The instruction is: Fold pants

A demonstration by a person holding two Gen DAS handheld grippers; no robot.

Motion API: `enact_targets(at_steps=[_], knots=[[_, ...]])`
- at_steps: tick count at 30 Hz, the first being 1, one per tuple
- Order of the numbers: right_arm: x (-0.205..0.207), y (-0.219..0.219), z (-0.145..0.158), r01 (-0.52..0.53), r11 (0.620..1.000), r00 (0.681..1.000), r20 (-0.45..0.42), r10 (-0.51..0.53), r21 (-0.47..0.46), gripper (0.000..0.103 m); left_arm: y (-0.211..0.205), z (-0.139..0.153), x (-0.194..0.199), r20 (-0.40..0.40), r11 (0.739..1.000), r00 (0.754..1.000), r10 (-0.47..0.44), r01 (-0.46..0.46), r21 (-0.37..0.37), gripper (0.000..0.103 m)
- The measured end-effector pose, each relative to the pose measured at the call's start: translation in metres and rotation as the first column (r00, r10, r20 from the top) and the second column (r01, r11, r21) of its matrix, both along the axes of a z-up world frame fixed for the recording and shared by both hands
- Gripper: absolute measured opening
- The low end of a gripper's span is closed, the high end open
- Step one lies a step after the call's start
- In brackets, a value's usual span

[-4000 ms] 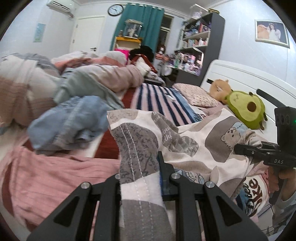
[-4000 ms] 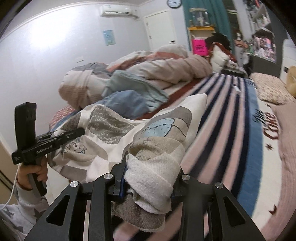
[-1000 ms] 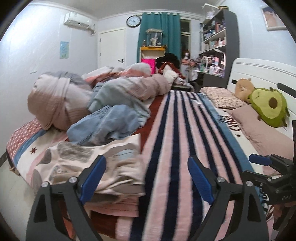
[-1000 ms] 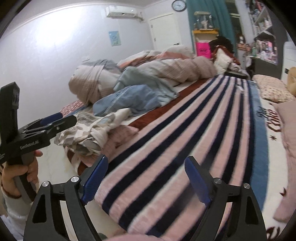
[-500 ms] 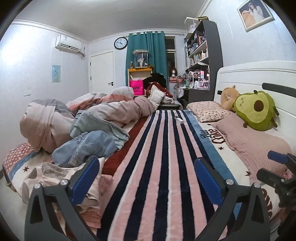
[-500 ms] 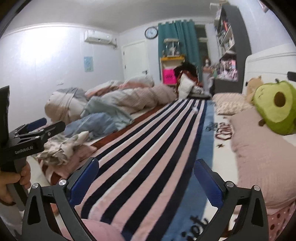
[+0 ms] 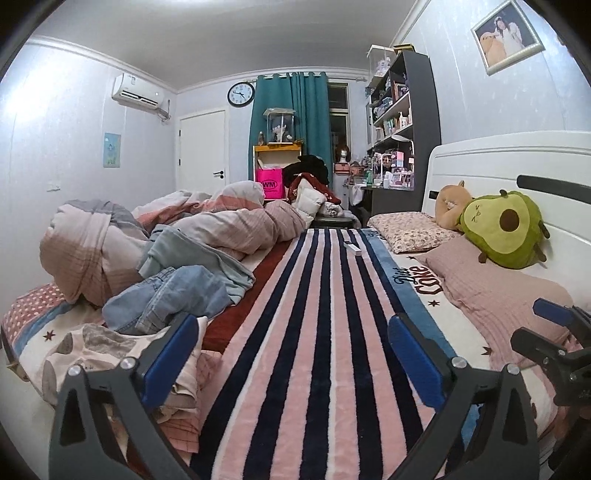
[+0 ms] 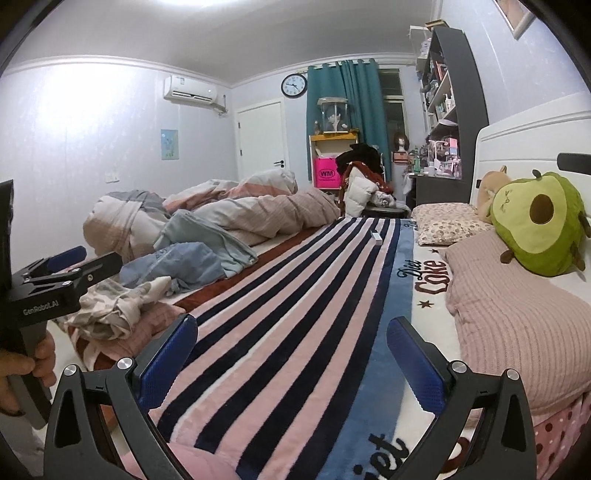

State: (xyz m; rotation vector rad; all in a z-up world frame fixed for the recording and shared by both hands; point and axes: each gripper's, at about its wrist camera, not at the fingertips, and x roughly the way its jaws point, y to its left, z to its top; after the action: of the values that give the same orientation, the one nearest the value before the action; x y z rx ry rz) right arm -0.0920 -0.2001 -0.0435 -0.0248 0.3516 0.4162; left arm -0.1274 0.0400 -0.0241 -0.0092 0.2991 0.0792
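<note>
We hold both the left gripper (image 7: 291, 354) and right gripper (image 8: 291, 354) wide open and empty over the striped blanket (image 7: 325, 314); the patterned pants (image 7: 92, 350) lie crumpled near left.

Bedroom in a home. Bed with white headboard (image 7: 509, 155), striped blanket (image 7: 325, 332), floral pillow (image 7: 410, 230), avocado plush toy (image 7: 506, 229), rumpled duvet (image 7: 229, 225). Wall clock (image 7: 241, 94), teal curtain (image 7: 291, 107), air conditioner (image 7: 138, 92), white door (image 7: 201, 151), cluttered dark shelving (image 7: 406, 118), framed portrait (image 7: 508, 35).
</note>
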Motion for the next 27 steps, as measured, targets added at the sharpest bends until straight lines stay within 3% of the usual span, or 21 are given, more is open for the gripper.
enact_targets(at_steps=[27], knots=[[0.001, 0.009, 0.013, 0.0, 1.0, 1.0, -0.016, 0.001, 0.026, 0.102, 0.005, 0.007, 0.002, -0.006, 1.0, 1.0, 0.005, -0.005, 0.0, 0.101]])
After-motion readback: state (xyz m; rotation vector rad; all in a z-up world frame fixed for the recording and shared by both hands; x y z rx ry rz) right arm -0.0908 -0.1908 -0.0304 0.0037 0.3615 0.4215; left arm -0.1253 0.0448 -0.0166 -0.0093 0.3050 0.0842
